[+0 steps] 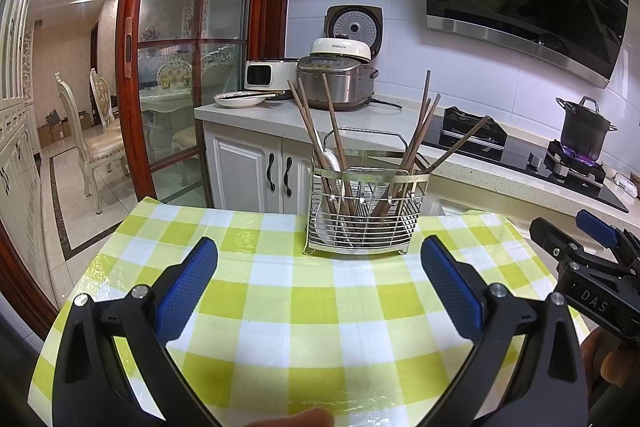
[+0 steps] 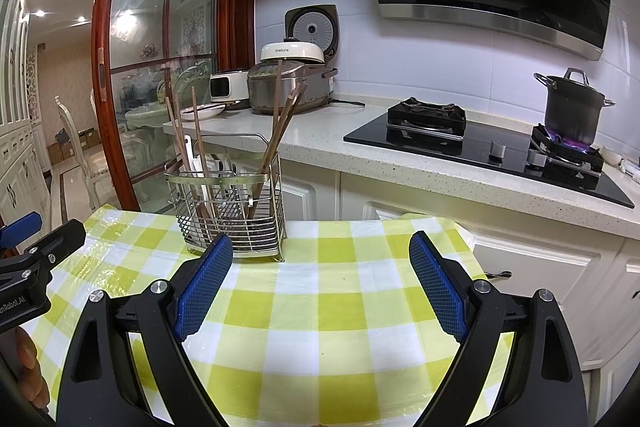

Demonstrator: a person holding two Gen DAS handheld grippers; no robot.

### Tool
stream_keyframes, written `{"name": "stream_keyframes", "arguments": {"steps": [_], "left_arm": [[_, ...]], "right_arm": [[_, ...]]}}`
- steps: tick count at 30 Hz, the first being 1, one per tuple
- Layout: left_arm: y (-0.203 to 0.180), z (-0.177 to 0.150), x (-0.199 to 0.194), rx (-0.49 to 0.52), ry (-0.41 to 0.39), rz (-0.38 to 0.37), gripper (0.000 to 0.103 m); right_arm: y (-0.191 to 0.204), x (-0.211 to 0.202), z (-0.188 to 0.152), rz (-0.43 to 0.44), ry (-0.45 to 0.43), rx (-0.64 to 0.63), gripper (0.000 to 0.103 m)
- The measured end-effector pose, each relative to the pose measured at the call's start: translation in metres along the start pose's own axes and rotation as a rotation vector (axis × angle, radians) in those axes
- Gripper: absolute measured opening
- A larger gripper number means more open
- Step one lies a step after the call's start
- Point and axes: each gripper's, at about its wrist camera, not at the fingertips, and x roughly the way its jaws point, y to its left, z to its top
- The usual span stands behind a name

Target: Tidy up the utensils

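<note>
Desk: covered with a yellow-green and white checked cloth. One wire utensil basket stands upright on it, near the far edge.

The left gripper points forward and slightly downward, its blue-padded fingers spread wide with nothing between them. Beside it, the right gripper sits at the same tilt, its fingers equally wide and empty. A fingertip shows under the left gripper.
</note>
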Motion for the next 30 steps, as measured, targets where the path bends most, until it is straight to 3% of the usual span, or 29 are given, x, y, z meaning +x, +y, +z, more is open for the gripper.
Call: {"name": "stream_keyframes", "arguments": {"steps": [20, 30], "left_arm": [[-0.004, -0.005, -0.002, -0.002, -0.021, 0.003, 0.098], [-0.009, -0.009, 0.009, 0.014, 0.018, -0.025, 0.099]], "right_arm": [[0.001, 0.0, 0.0, -0.002, 0.005, -0.001, 0.084], [0.003, 0.006, -0.003, -0.008, 0.028, -0.001, 0.084]]}}
